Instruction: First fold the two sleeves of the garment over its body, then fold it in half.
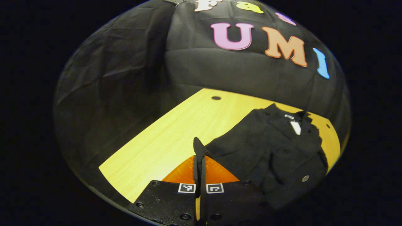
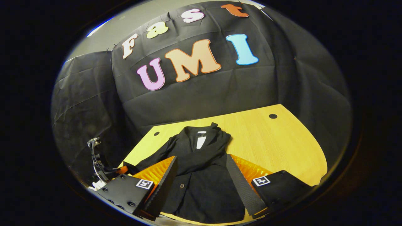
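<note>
Left gripper (image 1: 199,153): fingers pressed together, with a pinch of black fabric caught between the tips. What is held appears to be the cuff end of one sleeve (image 1: 220,146) of the garment (image 1: 276,150). The sleeve is drawn out sideways from the body toward the gripper and looks lifted slightly off the table (image 1: 163,138).

Right gripper (image 2: 201,171): fingers spread wide apart, nothing held. It is hovering over the lower front of the garment (image 2: 201,175), which is seen between the two fingers. Contact with the cloth cannot be told.

In the right gripper view the other gripper (image 2: 100,166) is seen at the far left edge, near the end of the outstretched sleeve (image 2: 147,160).

Garment: a dark jacket, laid flat on the wooden table (image 2: 276,147), collar toward the booth wall, a white tag (image 2: 200,142) visible at the neck and a button (image 2: 181,186) on the front. The sleeve on the opposite side appears already tucked against or over the body, though this is hard to separate, black on black.

Step judged: sleeve folding, specifically the sleeve in the left gripper. Half-fold not yet started.

Next move calls for: the pinched cuff to be carried up and across, inward over the chest, then laid flat and released. The grip is on a small bite of fabric, so slip is a risk if it is pulled fast. The body may drag along unless it is held down, and the free right gripper is placed well for that.
</note>
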Demonstrator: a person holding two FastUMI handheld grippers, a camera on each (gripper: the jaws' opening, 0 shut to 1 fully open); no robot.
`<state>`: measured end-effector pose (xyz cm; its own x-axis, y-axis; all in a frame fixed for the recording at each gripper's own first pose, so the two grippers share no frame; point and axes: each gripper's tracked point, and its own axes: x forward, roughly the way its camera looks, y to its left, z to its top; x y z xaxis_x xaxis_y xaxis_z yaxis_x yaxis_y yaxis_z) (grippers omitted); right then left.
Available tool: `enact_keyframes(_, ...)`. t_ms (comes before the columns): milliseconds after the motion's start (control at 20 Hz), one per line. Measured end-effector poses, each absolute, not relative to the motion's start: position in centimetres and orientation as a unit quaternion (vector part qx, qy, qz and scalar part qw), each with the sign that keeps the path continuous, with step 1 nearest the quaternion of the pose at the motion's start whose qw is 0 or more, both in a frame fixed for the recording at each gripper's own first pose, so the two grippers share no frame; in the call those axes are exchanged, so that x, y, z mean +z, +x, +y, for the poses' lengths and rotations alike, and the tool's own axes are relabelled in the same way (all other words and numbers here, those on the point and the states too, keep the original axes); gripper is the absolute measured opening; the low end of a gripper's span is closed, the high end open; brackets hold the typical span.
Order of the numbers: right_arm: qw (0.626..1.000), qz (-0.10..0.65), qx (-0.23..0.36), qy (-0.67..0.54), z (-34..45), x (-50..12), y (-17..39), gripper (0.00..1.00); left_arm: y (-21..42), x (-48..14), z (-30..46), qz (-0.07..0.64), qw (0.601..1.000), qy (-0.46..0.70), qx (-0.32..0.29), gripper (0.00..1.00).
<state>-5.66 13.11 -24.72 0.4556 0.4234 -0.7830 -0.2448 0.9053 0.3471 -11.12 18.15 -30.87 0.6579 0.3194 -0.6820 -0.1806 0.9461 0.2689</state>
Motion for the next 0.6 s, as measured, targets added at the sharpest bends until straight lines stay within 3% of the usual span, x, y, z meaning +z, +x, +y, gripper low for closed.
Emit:
enact_keyframes(350,0.846,0.498,0.165,0.093,10.5,-25.4,-7.7,0.99,-3.6,-26.5,2.8,0.316,0.940,0.122,-0.036,0.00)
enact_keyframes(600,0.843,0.511,0.137,0.095,8.3,-26.2,-9.6,0.99,-4.3,-28.0,-8.5,0.316,0.920,0.154,-0.172,0.00)
